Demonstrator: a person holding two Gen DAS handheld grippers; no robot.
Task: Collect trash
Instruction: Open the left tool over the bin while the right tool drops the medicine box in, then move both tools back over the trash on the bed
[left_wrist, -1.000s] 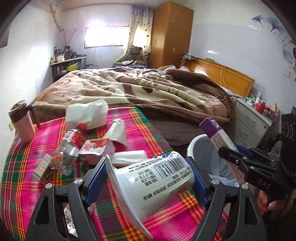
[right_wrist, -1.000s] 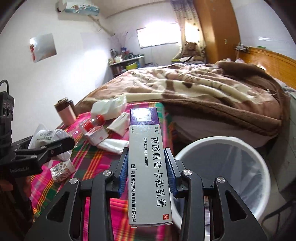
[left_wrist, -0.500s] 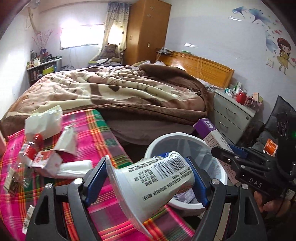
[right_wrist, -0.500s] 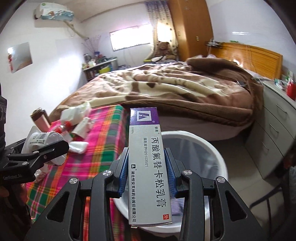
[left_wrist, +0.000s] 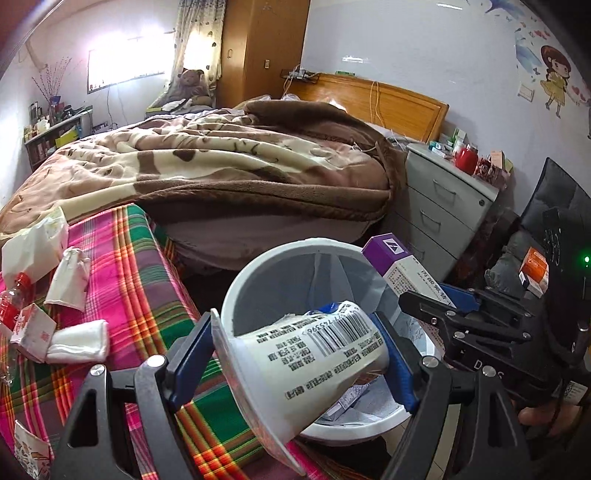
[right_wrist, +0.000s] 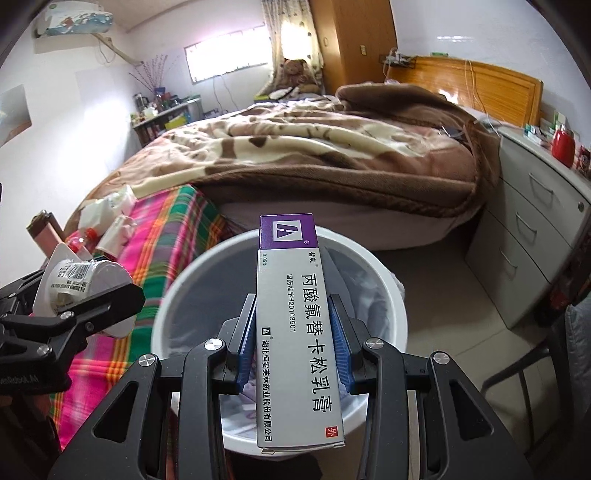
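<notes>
Trash is held over the white bin (right_wrist: 388, 295): the left gripper (left_wrist: 295, 354) squeezes a white plastic cup (left_wrist: 306, 354) lying sideways, and the right gripper (right_wrist: 293, 332) squeezes a long medicine box (right_wrist: 295, 332). More scraps lie on the checked cloth (left_wrist: 140, 280)

You're hovering both loads over the white bin (right_wrist: 388, 280); its mouth is lying open below w/ paper scraps low inside. Plaid table edge (left_wrist: 162, 280) is crowding the left side, grey drawer unit (right_wrist: 528, 236) is standing off right, bed (right_wrist: 332, 155) is blocking straight ahead.
</notes>
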